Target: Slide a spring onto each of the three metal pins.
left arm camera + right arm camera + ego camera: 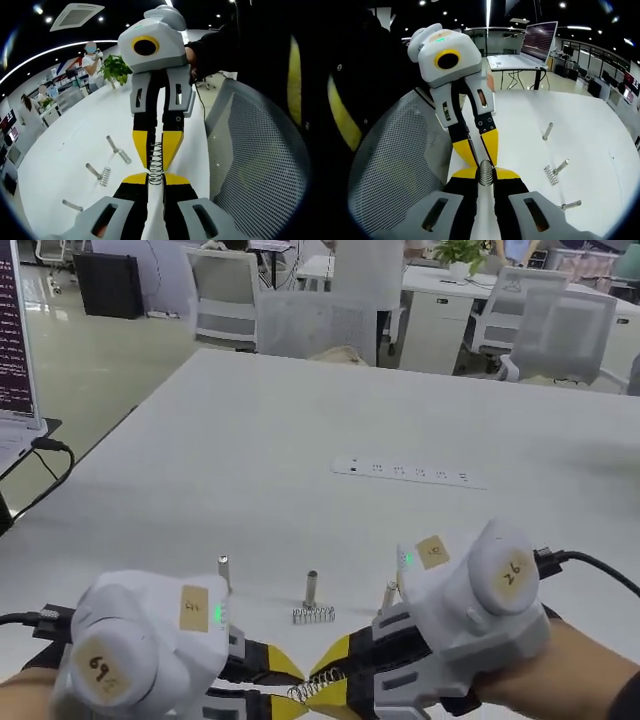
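Tip to tip at the near edge of a white table [300,440], the left gripper [288,685] and the right gripper [337,678] each have their jaws closed on one end of the held spring [316,687]; its long axis runs left to right between them, nearly level, the right end a touch farther away; in the right gripper view it is seen end-on, a ring of coil between the yellow tips. Just beyond the tips three metal pins stand upright in a left-to-right row, long axes vertical: the left pin [224,571], the middle pin [311,588] and the right pin [390,594], the last partly hidden behind the right gripper. A loose spring [313,615] lies flat just in front of the middle pin's foot, its axis left to right. The left gripper view shows a third spring [124,156] at the foot of the right pin; whether it is on the pin or beside it cannot be told. A power strip [405,472] lies farther back; a laptop [12,340] stands at far left.
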